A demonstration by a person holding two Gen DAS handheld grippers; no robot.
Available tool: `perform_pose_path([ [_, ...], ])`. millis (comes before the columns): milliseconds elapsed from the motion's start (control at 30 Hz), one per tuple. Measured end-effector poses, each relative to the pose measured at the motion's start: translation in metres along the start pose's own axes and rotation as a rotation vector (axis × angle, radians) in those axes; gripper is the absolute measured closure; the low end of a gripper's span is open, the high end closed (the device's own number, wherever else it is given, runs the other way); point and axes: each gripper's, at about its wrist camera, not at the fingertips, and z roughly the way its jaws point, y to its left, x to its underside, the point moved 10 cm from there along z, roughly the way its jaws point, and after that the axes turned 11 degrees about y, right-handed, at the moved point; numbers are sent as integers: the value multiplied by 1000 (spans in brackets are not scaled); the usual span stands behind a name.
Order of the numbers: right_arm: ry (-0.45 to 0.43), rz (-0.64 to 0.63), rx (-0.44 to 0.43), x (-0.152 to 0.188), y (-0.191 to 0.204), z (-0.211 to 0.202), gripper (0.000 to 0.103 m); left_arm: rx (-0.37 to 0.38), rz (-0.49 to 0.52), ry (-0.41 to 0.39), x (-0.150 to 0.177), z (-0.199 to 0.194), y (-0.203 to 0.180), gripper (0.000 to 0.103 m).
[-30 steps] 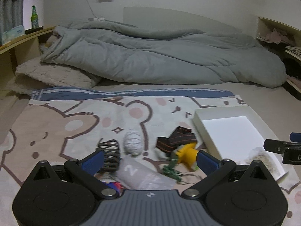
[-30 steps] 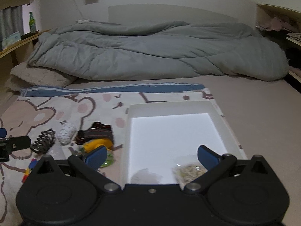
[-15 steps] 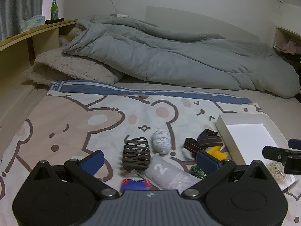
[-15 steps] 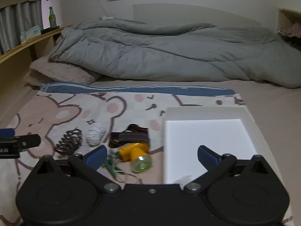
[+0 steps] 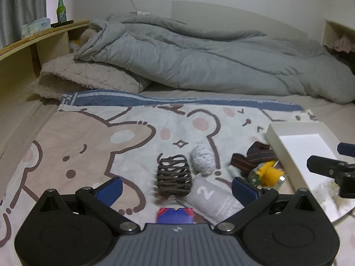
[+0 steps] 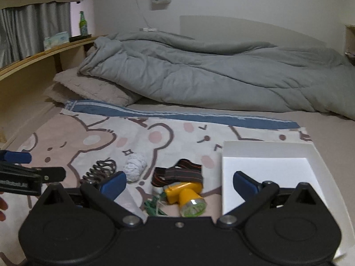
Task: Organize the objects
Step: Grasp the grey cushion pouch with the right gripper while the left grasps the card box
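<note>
A bear-print cloth on the bed holds loose items: a brown hair claw, a white yarn ball, a clear packet marked "2", a red-and-blue packet, and a yellow headlamp with a dark strap. A white tray lies to the right. My left gripper is open and empty just before the hair claw. My right gripper is open and empty, over the headlamp beside the tray.
A grey duvet and a beige pillow lie behind the cloth. A wooden shelf with a green bottle runs along the left. Small green bits lie by the headlamp.
Both grippers have moved left: the right one from over the tray to over the headlamp, the left one from the headlamp side to the hair claw. Both stay open.
</note>
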Motion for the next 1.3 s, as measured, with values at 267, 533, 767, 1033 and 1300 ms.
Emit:
perform_pose_path([
  [267,3,-82,-43,5,23,24,0,27,32,136,21,32,10,0],
  [533,58,-270,-4,19,43,63,0,88,63,285,47,68,8,10],
  [767,174,-408,-112,43,67,92,1,141,101,386,68,90,5,25],
  [1033,267,-490,-178,58,97,123,10,155,182,455,88,105,3,40],
  [1300,305,-545,-147,64,113,150,14,186,171,459,89,108,7,40],
])
